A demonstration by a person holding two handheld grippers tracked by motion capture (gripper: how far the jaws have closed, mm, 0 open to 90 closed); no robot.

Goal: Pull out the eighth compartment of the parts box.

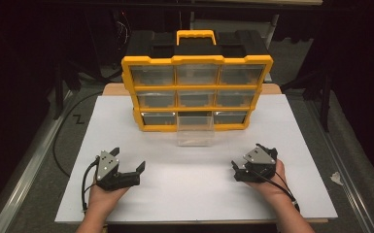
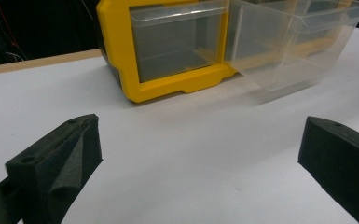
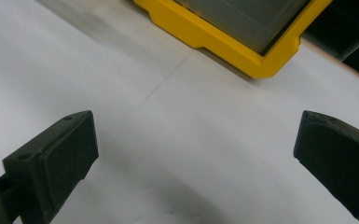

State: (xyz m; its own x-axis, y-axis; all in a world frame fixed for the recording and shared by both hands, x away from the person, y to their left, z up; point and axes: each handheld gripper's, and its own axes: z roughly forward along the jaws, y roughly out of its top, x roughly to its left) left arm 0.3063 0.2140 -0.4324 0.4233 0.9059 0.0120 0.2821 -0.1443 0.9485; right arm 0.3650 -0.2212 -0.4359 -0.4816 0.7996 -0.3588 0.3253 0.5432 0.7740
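White board covers the bench (image 1: pixel 175 194), a smooth matt sheet with a thin strip of pale wood showing at its far edge. Around it the room is dark: black drapes at the back and sides, grey floor on both flanks, a metal rail running along the left, and a black cable looping over the floor there. A small scrap of something pale lies on the floor at the right.

At the far middle of the bench stands a yellow organiser (image 1: pixel 197 92) with a carry handle on top and three rows of three clear drawers. The bottom middle drawer (image 1: pixel 195 130) is pulled out toward the near side, and its floor looks bare.

The left gripper (image 1: pixel 128 162) rests near the left front of the board, held in a hand, its jaws spread wide with nothing between them. In the left gripper view the organiser's lower corner and the pulled drawer (image 2: pixel 284 46) sit ahead. The right gripper (image 1: pixel 250 158) lies near the right front, jaws likewise apart and empty, well short of the organiser.
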